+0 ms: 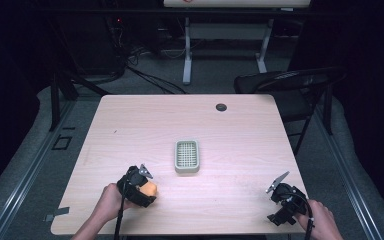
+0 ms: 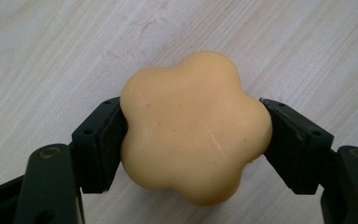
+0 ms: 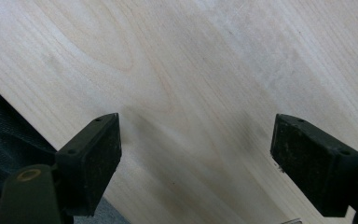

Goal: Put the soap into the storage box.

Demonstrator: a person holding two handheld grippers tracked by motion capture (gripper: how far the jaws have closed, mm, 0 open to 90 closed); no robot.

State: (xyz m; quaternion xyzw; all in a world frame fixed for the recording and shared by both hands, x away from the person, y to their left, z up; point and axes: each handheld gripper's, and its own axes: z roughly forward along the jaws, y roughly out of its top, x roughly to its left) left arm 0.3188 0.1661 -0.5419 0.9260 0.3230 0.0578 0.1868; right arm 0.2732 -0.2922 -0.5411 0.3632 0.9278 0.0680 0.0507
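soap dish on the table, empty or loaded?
Empty. In the high view the soap dish shows its bare ridged grid; the soap is off it, clamped in the left tool.

A dim lab or workroom: bare wooden table, folding chair, floor cables (tangled).

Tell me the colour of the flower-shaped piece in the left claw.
Pale yellow-orange, plain with no pattern; the flower-shaped piece shows best in the left gripper view.
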